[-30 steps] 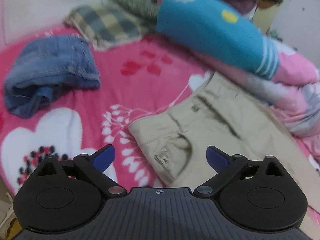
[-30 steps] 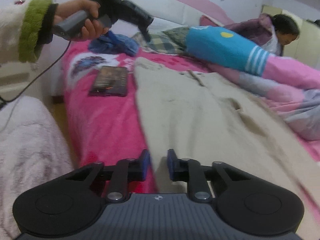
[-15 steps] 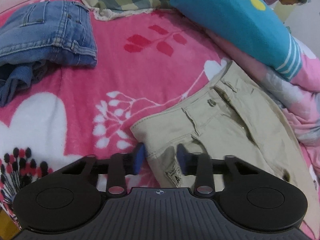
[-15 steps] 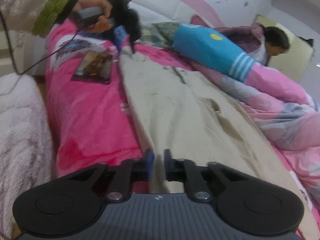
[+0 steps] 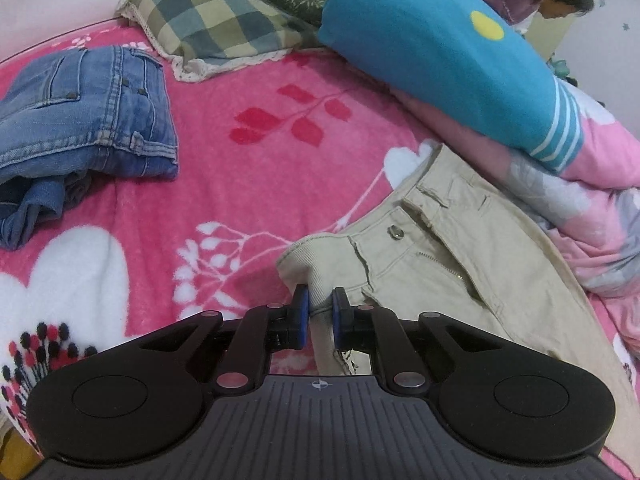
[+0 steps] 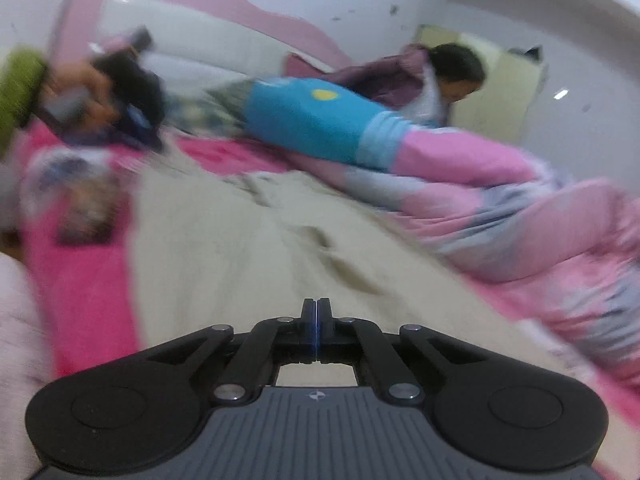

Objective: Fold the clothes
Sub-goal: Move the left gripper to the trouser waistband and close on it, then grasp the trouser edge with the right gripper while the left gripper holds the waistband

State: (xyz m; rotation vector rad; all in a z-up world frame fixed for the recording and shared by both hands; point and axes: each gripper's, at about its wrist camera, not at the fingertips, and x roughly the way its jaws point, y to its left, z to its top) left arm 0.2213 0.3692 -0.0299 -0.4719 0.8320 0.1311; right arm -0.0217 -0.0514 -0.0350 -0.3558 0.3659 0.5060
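So the whole thing is on a bed (image 5: 248, 184) with a hot pink fleece blanket, white hearts and branch prints plus red leaves on it. In the left wrist view, folded blue jeans (image 5: 84, 120) sit out at 10 o'clock, a plaid pillow (image 5: 208, 28) at 11 with a green patterned one behind it, and a big blue cushion (image 5: 436, 56) with a yellow dot and white stripes at 1 o'clock, lying on a pink and grey quilt (image 5: 592, 184) that runs down the 3 o'clock side. White wall and a pink and white headboard (image 6: 192, 32) show in the right wrist view, with another person (image 6: 452, 68) in a purple jacket over at 1 o'clock.

The khaki pants (image 5: 432, 256) lie spread on the blanket, waistband toward the pillows, button and open zipper facing up. The left gripper (image 5: 320, 314) is clamped on the waistband corner, fabric bunched between its blue pads. The right gripper (image 6: 316, 320) has its pads pressed fully together over the leg end of the pants (image 6: 248, 248); can't tell if any cloth is actually caught in there, and that view is blurry.

Compared to half a second ago: the left gripper was still a bit open around the corner and has now pinched down on it. The right one had a small gap and is now closed, and the pants leg looks more rumpled under it
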